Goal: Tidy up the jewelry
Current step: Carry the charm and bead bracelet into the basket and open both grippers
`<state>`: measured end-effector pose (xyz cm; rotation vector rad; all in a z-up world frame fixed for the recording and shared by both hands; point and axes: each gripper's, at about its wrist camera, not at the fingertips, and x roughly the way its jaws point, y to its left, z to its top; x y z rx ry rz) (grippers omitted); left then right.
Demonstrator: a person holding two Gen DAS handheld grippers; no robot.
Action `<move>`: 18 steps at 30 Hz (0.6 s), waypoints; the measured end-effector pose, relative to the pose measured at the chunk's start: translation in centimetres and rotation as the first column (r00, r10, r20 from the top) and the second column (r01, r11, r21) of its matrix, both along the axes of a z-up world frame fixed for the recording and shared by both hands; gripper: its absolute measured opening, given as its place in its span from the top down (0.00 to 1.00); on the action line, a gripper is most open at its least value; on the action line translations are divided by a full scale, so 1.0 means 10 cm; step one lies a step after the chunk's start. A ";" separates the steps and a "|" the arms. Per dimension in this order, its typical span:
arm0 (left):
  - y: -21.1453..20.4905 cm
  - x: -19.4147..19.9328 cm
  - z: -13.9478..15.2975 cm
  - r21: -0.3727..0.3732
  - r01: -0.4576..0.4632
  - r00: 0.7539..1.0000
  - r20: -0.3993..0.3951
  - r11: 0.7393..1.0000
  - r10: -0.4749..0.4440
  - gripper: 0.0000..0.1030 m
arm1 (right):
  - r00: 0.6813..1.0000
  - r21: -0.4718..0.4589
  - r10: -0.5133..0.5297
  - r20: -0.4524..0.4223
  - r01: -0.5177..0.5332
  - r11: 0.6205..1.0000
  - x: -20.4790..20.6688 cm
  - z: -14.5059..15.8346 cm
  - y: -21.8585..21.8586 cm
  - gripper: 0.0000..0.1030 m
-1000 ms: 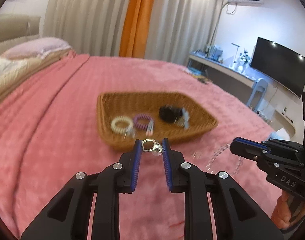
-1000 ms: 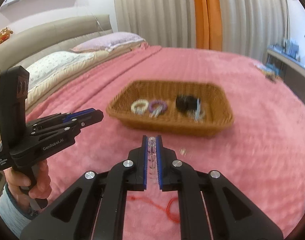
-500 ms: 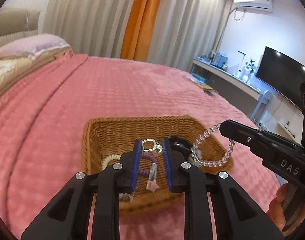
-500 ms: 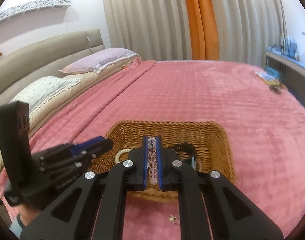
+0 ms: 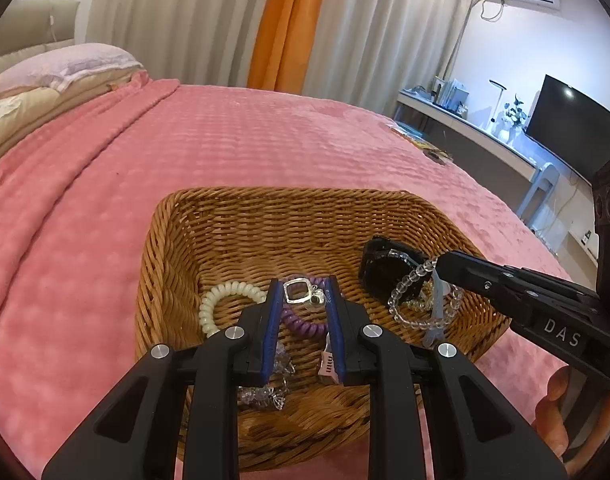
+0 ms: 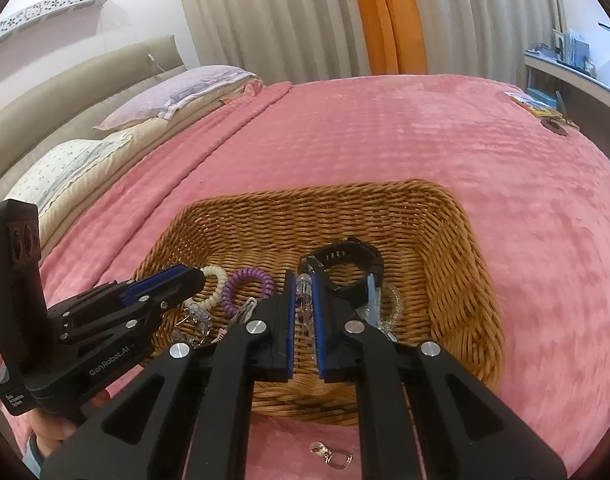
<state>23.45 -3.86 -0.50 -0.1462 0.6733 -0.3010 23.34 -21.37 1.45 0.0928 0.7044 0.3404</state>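
Note:
A wicker basket (image 5: 289,220) (image 6: 457,240) sits on the pink bed. My left gripper (image 5: 304,292) is shut on a silver square earring (image 5: 297,291) and holds it over the basket's near left part. My right gripper (image 6: 304,284) is shut on a clear bead bracelet (image 5: 409,304) (image 6: 304,292), which hangs into the basket beside a black watch (image 5: 389,268) (image 6: 347,260). In the basket lie a cream coil band (image 5: 225,296) (image 6: 217,284) and a purple coil band (image 5: 305,322) (image 6: 247,284). A second silver earring (image 6: 333,456) lies on the blanket in front of the basket.
The pink blanket (image 5: 245,140) covers the bed all round the basket. Pillows (image 6: 177,92) and a headboard are at the far left. A desk with a monitor (image 5: 573,128) stands to the right. Small items (image 6: 545,112) lie near the bed's far right edge.
Both grippers have moved forward from over the blanket to over the basket and dropped lower. The bracelet now hangs into the basket by the watch. Both grips are unchanged.

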 end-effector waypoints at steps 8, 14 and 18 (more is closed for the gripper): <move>0.02 -0.09 0.05 -0.017 -0.007 1.000 0.021 1.000 0.008 0.61 | 1.000 0.052 -0.029 -0.006 0.030 0.998 -0.04 0.01 -0.16 0.65; 0.08 -0.23 0.14 -0.047 -0.019 0.998 0.054 0.999 0.022 0.61 | 0.996 0.052 -0.061 0.063 0.058 0.997 -0.26 0.20 -0.24 0.65; 0.12 -0.43 0.19 -0.073 -0.035 0.997 0.071 0.997 0.041 0.61 | 0.993 0.046 -0.081 0.090 0.077 0.996 -0.51 0.25 -0.30 0.65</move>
